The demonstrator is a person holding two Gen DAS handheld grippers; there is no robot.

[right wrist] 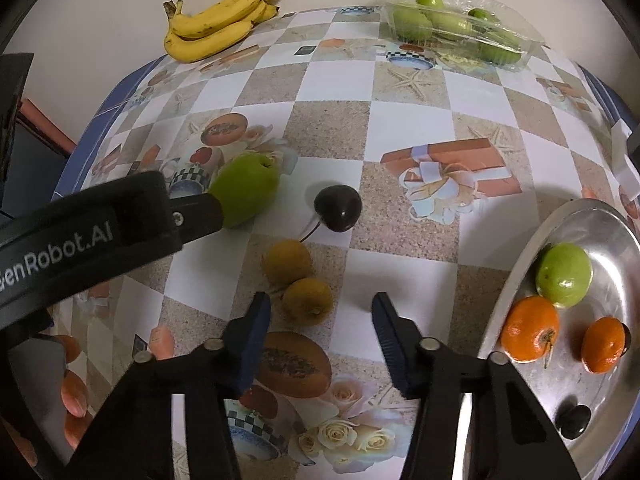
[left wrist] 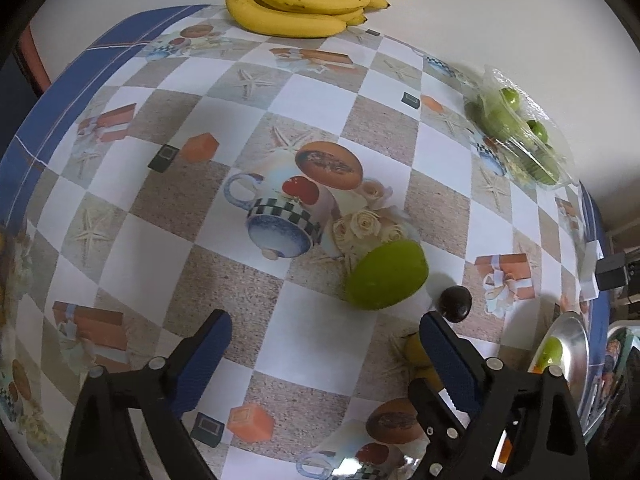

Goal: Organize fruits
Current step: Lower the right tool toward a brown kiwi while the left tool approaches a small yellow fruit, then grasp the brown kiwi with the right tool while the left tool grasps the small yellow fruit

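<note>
1. Claws first: my right claw (right wrist: 320, 316) is partly spread w/ nothing between the pads. My left claw (left wrist: 324, 340) is spread wide over bare cloth, also empty.
2. Just ahead of the right claw lie two small yellow-brown fruits (right wrist: 307, 301), touching each other; nearer one sits a bit left of centre between the fingers.
3. Step in hand, I'd say: take that nearer fruit. Best to shift left so it's centred, drop straight down, close gently; it's round and will prob roll or nudge its twin.
4. Tray (right wrist: 516, 280) is to the right, near the table edge, holding a green fruit, two oranges (right wrist: 530, 334) and a dark fruit.
5. Further out: dark cherry (right wrist: 338, 208) w/ stem, then a green mango (right wrist: 244, 190) by the left claw's finger.
6. Far edge: bananas (right wrist: 216, 24) and a clear box (right wrist: 460, 26) of green fruit, untouched.
</note>
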